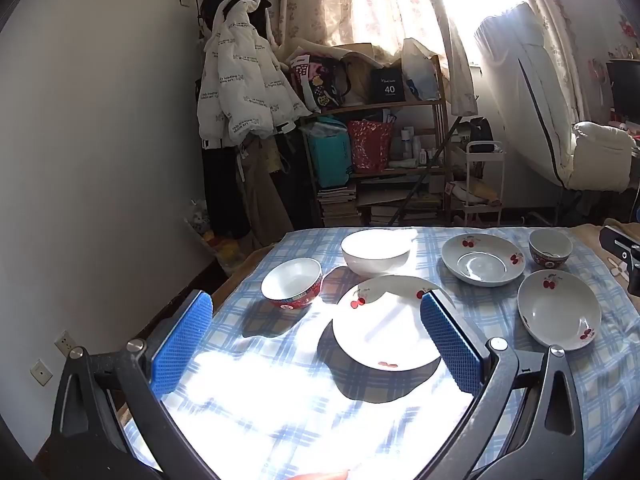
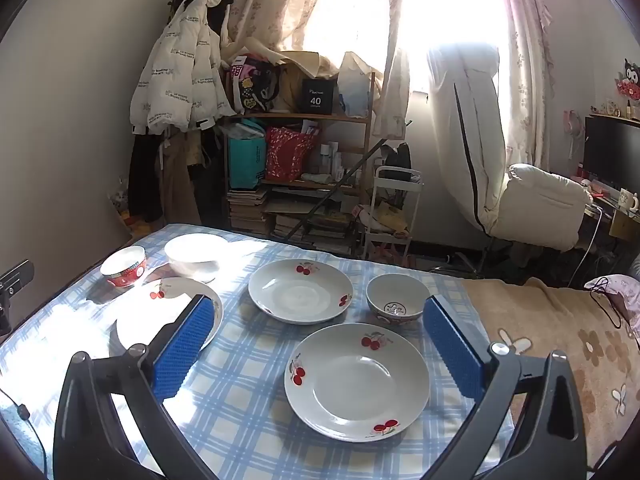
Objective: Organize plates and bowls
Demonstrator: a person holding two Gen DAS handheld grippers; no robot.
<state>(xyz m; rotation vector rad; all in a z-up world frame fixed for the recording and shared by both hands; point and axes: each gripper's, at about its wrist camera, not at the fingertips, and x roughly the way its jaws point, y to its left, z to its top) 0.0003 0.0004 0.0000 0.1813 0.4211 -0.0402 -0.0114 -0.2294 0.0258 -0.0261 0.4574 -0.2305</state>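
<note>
My left gripper (image 1: 316,320) is spread wide and holds nothing, hovering over the near left part of the checked tablecloth (image 2: 240,400); my right gripper (image 2: 320,336) is just as wide and just as bare, hanging above the near right plate.

I judge the sorting not begun: all six pieces lie apart, none stacked.

Far left stands the red-rimmed bowl (image 1: 292,284), upright, on its own near the cloth's left edge. Just right of it and farther back sits the plain white bowl (image 1: 376,252), the largest of the bowls. Nearer than that, in the sun glare, lies the sunlit cherry plate (image 1: 384,332), between my left fingers as that camera sees it.

Right of centre, the far cherry plate (image 2: 300,290) lies flat. Beside it on the right is the small patterned bowl (image 2: 398,300), close to the cloth's right edge. Nearest me on the right is the near cherry plate (image 2: 356,380).

What is left, as I read it: gather three plates into one pile and nest three bowls, the white one lowest since it looks widest.
</note>
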